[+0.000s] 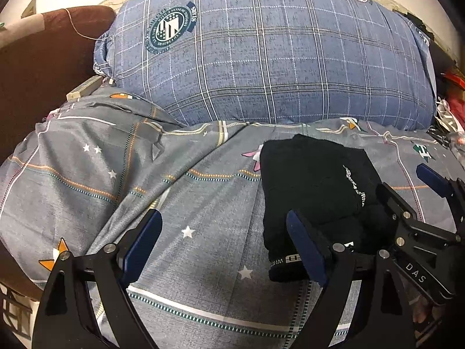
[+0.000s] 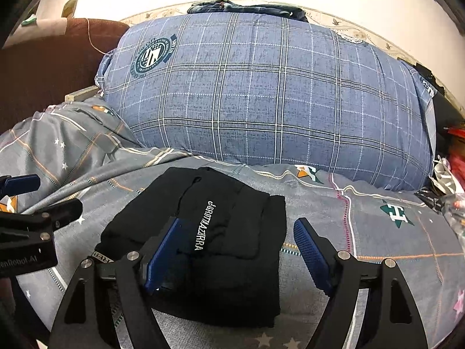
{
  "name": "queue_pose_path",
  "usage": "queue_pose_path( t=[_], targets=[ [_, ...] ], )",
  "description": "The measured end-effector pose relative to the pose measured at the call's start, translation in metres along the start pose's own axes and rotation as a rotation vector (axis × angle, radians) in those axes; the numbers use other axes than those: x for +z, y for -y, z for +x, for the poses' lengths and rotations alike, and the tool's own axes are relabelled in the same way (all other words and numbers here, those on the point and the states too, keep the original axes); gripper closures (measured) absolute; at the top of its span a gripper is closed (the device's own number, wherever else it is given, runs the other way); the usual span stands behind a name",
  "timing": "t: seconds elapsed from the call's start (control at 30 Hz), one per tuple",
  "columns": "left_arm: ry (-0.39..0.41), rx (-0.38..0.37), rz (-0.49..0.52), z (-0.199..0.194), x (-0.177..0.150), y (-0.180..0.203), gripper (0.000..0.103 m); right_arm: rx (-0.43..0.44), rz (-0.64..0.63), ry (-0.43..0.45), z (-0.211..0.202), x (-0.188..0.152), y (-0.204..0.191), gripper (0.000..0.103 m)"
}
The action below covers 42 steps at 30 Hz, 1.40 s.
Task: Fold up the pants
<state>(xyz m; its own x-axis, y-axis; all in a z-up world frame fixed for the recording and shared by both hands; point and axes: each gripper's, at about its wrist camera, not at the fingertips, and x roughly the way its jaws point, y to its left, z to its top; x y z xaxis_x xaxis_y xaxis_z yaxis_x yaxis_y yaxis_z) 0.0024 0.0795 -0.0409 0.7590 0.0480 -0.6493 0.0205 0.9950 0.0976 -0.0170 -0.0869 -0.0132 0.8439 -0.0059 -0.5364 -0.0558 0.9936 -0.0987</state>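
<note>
Right gripper [image 2: 235, 257]: jaws spread wide, holding nothing, poised over the black pants [image 2: 203, 244]; its left blue pad [image 2: 162, 258] sits above the folded cloth, its right pad [image 2: 312, 254] beyond the pants' right edge, over bare bedding. Left gripper [image 1: 223, 247]: jaws likewise wide and empty, set to the left of the pants; its right finger overlaps the bundle's near-left corner in the left wrist view, its left finger stands over plain sheet. Whether either pad touches the fabric cannot be told.

Black pants: folded into a compact, roughly rectangular stack, white lettering on the top layer, a printed waistband strip at the near-left corner. Far and right edges lie straight; the near edge falls between the right gripper's fingers.

Open room: grey sheet [image 2: 377, 232] lies uncovered to the right of the right gripper and broadly to the left of the left gripper, with wrinkles running diagonally there.

Bed surface: grey sheet printed with stars, dashed lines and orange and green emblems. Ahead of both grippers, just past the pants, a large blue plaid pillow [image 2: 261, 93] spans the bed. Folded denim [image 2: 241, 7] rests behind its top. Brown upholstery [image 1: 43, 58] lies far left; dark and red clutter [image 1: 450, 87] far right; a pale wall beyond.
</note>
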Motion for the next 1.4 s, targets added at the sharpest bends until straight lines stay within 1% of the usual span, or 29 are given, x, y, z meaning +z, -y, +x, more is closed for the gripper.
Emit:
queue_pose_path(
  t=[0.13, 0.43, 0.6, 0.77, 0.87, 1.03, 1.13, 1.27, 1.4],
  targets=[
    [0.019, 0.0, 0.001, -0.007, 0.003, 0.0, 0.015, 0.007, 0.011, 0.018, -0.005, 0.002, 0.002, 0.023],
    [0.074, -0.031, 0.015, -0.029, 0.012, 0.005, 0.015, 0.029, 0.052, 0.049, -0.017, 0.004, 0.01, 0.023],
    [0.107, -0.045, 0.026, -0.039, 0.015, 0.006, 0.014, 0.029, 0.073, 0.089, -0.027, 0.005, 0.014, 0.023],
    [0.117, -0.047, 0.034, -0.041, 0.015, 0.007, 0.015, 0.02, 0.093, 0.125, -0.035, 0.007, 0.019, 0.022],
    [0.11, -0.046, 0.037, -0.038, 0.014, 0.007, 0.015, 0.008, 0.097, 0.111, -0.033, 0.006, 0.021, 0.021],
    [0.093, -0.048, 0.046, -0.032, 0.009, 0.01, 0.015, -0.014, 0.099, 0.049, -0.024, 0.003, 0.024, 0.021],
    [0.093, -0.042, 0.061, -0.03, 0.007, 0.013, 0.015, -0.012, 0.122, 0.019, -0.019, 0.0, 0.029, 0.021],
    [0.087, -0.054, 0.067, -0.028, 0.005, 0.014, 0.015, -0.017, 0.158, -0.005, -0.015, -0.002, 0.038, 0.021],
    [0.078, -0.061, 0.063, -0.026, 0.004, 0.014, 0.015, -0.031, 0.169, -0.01, -0.014, -0.003, 0.042, 0.021]
  ],
)
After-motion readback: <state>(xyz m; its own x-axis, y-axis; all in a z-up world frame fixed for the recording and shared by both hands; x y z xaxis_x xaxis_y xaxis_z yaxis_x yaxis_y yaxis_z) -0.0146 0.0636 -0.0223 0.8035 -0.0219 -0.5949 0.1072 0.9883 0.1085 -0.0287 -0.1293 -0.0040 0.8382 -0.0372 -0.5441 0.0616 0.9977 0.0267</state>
